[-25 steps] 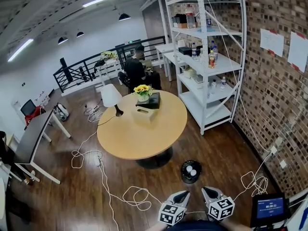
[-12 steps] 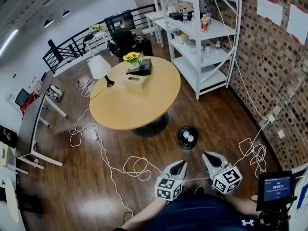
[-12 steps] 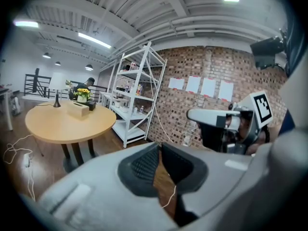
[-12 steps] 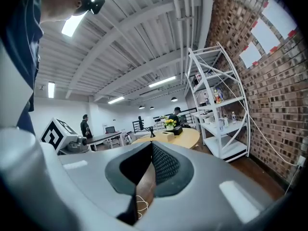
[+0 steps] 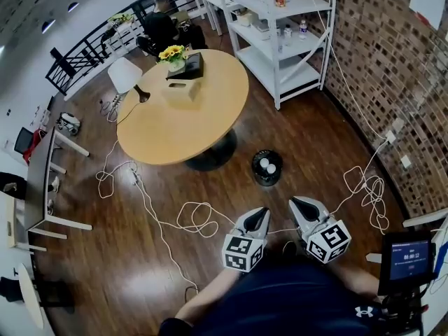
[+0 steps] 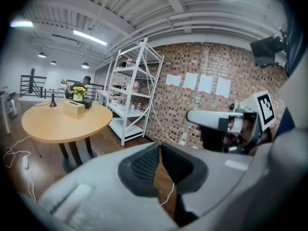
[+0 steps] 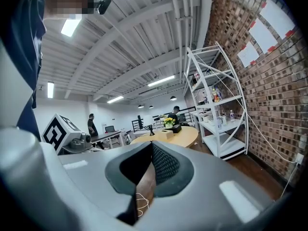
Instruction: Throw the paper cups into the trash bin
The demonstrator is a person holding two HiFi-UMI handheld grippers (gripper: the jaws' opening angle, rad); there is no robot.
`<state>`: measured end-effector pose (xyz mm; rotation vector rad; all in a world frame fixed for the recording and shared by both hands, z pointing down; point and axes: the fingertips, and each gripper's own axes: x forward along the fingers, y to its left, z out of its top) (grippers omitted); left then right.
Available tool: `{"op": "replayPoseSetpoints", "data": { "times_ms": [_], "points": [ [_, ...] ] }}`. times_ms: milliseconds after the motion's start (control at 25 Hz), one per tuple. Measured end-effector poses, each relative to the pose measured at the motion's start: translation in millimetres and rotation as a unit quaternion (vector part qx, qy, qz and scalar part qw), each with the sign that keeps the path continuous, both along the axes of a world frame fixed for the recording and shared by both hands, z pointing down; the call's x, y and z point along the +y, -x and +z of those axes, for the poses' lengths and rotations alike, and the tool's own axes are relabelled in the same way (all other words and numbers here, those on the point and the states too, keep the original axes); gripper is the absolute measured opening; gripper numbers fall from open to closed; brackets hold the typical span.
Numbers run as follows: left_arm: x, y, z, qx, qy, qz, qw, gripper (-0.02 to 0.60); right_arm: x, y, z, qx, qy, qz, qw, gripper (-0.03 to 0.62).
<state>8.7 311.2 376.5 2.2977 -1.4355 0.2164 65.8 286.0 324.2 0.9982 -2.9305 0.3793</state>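
A small round black trash bin [image 5: 267,167] stands on the wooden floor beside the table's base, with two white paper cups [image 5: 268,166] lying inside it. My left gripper [image 5: 261,216] and right gripper [image 5: 298,204] are held side by side close to my body, well short of the bin. Both are shut with nothing between the jaws; in the left gripper view [image 6: 160,154] and the right gripper view [image 7: 150,157] the dark pads meet at the tips. The round wooden table [image 5: 183,110] carries no cups.
On the table sit a tissue box [image 5: 180,89], a yellow flower pot [image 5: 173,56] and a black box. A white lamp [image 5: 124,75] stands at its far edge. White cables [image 5: 196,218] loop over the floor. A white shelf unit [image 5: 281,30] lines the brick wall; a person sits beyond.
The head camera has tilted further down, so the table and bin sit higher in the picture. Both grippers have risen in the picture, the right one a little more, and stay shut.
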Motion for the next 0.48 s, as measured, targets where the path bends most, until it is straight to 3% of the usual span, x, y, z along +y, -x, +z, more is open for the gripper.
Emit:
{"op": "replayPoseSetpoints", "data": {
  "times_ms": [480],
  "points": [
    [-0.8, -8.0, -0.8, -0.001, 0.007, 0.003, 1.0000, 0.018, -3.9, -7.1, 4.6, 0.006, 0.011, 0.003, 1.000, 0.011]
  ]
}}
